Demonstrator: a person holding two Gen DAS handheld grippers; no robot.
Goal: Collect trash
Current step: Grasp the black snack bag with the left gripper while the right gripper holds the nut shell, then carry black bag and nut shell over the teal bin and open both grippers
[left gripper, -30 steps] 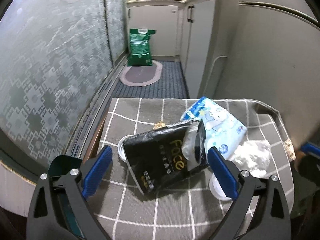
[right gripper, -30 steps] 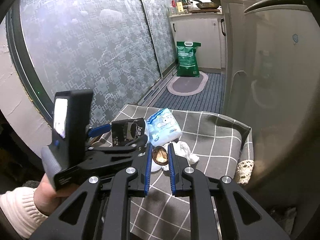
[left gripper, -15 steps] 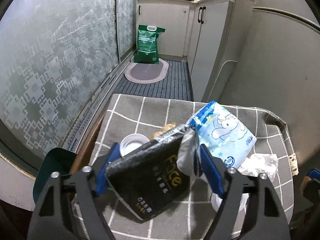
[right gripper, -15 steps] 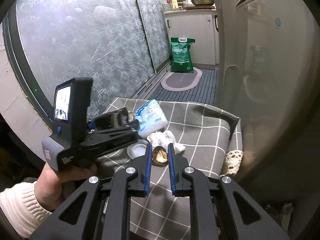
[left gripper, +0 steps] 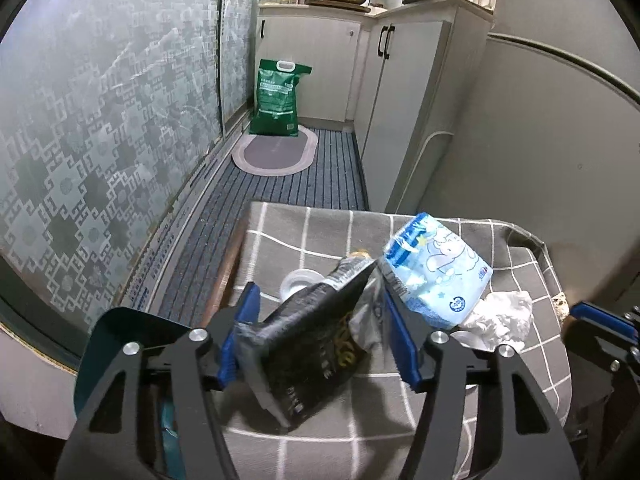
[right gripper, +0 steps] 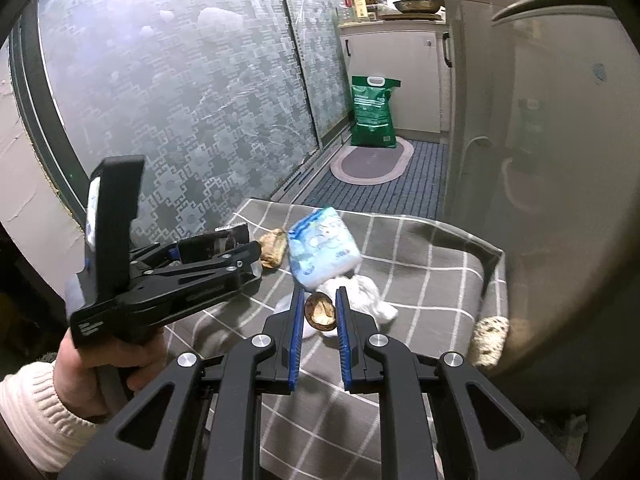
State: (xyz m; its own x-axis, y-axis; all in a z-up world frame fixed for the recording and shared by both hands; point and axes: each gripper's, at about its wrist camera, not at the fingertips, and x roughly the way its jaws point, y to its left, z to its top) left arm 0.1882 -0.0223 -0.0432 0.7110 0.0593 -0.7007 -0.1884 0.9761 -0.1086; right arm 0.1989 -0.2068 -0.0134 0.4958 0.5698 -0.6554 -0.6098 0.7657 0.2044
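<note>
My left gripper [left gripper: 320, 328] is shut on a black snack packet [left gripper: 316, 340] and holds it lifted and tilted above the grey checked tablecloth [left gripper: 304, 228]. The left gripper also shows in the right wrist view [right gripper: 244, 258]. My right gripper [right gripper: 318, 312] is shut on a brown walnut shell [right gripper: 319, 313] just above the cloth. On the table lie a light-blue tissue pack [left gripper: 436, 268], a crumpled white tissue [left gripper: 500, 316], a white lid [left gripper: 298, 280] and a brown crust piece [right gripper: 274, 248].
A dark teal bin [left gripper: 120, 344] stands at the table's left, below my left gripper. A frosted sliding door [left gripper: 100, 128] is on the left, white cabinets [left gripper: 404, 92] on the right. A green bag [left gripper: 276, 98] and oval mat [left gripper: 276, 152] lie on the floor beyond.
My left gripper has closed on the black packet and lifted it off the cloth, tilting it. My right gripper, holding the shell, has drawn back and up a little.
</note>
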